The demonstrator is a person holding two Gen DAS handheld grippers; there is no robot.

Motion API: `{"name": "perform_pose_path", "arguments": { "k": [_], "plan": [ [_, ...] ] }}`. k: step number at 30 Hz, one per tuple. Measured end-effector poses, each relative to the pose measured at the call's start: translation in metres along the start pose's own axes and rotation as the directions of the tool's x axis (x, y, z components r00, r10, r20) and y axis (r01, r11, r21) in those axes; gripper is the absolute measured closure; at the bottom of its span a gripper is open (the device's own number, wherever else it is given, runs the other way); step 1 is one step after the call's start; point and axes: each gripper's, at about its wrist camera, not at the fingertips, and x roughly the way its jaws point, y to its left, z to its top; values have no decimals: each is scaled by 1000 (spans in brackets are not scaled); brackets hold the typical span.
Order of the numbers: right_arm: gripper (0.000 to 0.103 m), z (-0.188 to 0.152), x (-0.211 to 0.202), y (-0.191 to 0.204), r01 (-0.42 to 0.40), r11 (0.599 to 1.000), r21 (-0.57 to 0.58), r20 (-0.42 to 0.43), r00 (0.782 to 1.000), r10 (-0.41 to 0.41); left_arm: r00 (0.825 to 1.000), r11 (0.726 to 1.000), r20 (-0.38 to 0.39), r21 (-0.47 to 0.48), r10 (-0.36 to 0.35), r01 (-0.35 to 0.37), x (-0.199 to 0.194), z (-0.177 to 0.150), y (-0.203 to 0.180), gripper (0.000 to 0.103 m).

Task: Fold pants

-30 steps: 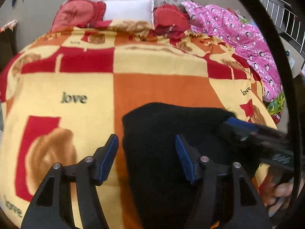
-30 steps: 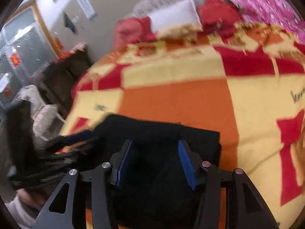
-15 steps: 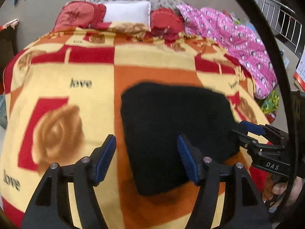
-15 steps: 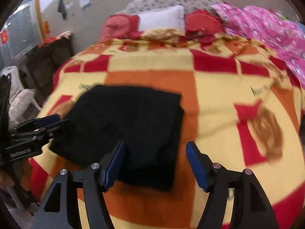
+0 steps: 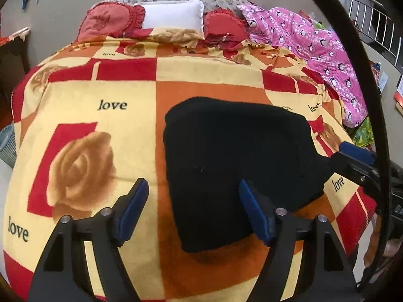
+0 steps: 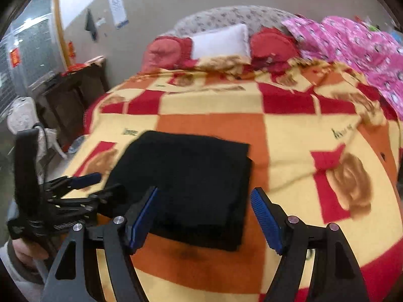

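**Black pants folded up on the blanket, both grippers empty**

The black pants (image 5: 239, 166) sit as a folded, roughly square bundle on my orange, yellow and red "love" blanket (image 5: 100, 115), toward the near edge of the bed, mostly over the orange panel. From the right wrist cam the bundle (image 6: 191, 181) shows stacked layers along its near edge.

My left gripper (image 5: 194, 210) has its blue pads spread wide, nothing between them; it hangs above the bundle's near left corner, one pad over the blanket, the other over the black cloth. My right gripper (image 6: 204, 217) is spread wide too, holding nothing, above the bundle's near right edge.

At the head of the bed there's a white pillow (image 5: 173, 16) between two red cushions (image 5: 108, 22), and a pink penguin-print quilt (image 5: 325, 47) heaped down the right side.
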Motion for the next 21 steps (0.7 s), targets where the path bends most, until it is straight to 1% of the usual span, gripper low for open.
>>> {"name": "perform_pose_path", "arguments": {
  "k": [2, 7, 11, 14, 18, 21],
  "plan": [
    [27, 3, 5, 6, -22, 1000, -9, -4, 1000, 22, 1000, 1000, 14, 10, 22, -22, -2, 2, -1, 29],
    [28, 2, 20, 9, -68, 998, -6, -23, 997, 67, 998, 999, 32, 21, 47, -48, -3, 6, -1, 29],
    [32, -5, 30, 6, -29, 999, -20, -56, 998, 28, 999, 999, 22, 9, 47, -47, 3, 5, 0, 29],
    [32, -13, 35, -2, -11, 1000, -8, -75, 997, 10, 999, 999, 5, 4, 39, -39, 10, 4, -1, 29],
    [32, -22, 46, -12, -5, 1000, 17, -99, 995, 7, 1000, 1000, 3, -2, 27, -27, 16, 3, -4, 29],
    [32, -20, 46, -13, -5, 1000, 16, -100, 995, 7, 999, 999, 4, 13, 34, -34, 17, 4, -7, 29]
  ]
}}
